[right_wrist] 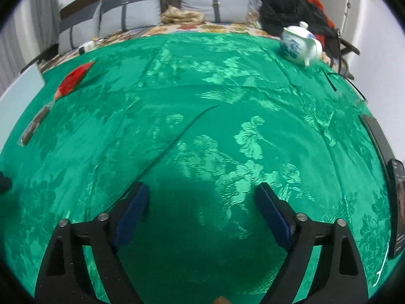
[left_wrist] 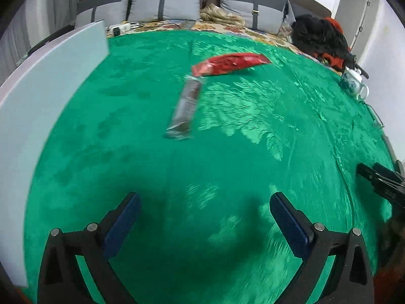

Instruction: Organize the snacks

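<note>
A red snack packet lies on the green tablecloth at the far middle. A long clear-wrapped brown snack bar lies just in front of it, its far end touching the packet. My left gripper is open and empty, well short of the bar. My right gripper is open and empty over bare cloth. In the right wrist view the red packet and the bar lie far to the left. The right gripper also shows at the right edge of the left wrist view.
A pale blue-white box stands at the table's left edge. A blue-and-white teapot sits at the far right. A phone and a dark flat object lie on the right edge. A sofa with cushions and clothes lies beyond.
</note>
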{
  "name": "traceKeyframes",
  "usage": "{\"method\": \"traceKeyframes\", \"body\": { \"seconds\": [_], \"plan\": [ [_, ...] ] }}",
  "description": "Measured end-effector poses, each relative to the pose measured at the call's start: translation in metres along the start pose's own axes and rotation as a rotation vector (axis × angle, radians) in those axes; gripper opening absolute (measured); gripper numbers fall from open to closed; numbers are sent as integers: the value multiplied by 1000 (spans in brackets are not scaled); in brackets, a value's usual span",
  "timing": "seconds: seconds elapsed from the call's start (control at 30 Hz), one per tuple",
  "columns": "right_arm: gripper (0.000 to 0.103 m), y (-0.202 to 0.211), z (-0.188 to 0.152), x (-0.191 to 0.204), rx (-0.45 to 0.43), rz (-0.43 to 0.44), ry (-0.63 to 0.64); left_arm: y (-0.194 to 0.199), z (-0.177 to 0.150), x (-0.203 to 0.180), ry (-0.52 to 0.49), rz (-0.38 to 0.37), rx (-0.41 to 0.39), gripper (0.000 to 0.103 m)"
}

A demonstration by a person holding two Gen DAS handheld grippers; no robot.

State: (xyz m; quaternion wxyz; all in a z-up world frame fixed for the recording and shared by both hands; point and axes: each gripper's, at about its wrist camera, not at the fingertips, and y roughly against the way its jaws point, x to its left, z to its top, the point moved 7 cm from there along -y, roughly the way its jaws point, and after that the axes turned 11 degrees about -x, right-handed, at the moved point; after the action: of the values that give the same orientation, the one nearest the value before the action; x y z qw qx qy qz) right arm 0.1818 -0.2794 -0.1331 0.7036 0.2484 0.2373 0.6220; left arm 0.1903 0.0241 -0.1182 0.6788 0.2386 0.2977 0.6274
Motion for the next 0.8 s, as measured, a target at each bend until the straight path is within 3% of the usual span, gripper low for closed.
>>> {"method": "traceKeyframes", "body": {
  "seconds": [0.17, 0.8],
  "plan": [
    [92, 2, -4, 0, 0, -7, 1, -16, -3, -20, -108, 34, -29, 102],
    [92, -1, -5, -3, 1, -8, 0, -17, -2, -17, -102, 27, -23, 103]
  ]
}}
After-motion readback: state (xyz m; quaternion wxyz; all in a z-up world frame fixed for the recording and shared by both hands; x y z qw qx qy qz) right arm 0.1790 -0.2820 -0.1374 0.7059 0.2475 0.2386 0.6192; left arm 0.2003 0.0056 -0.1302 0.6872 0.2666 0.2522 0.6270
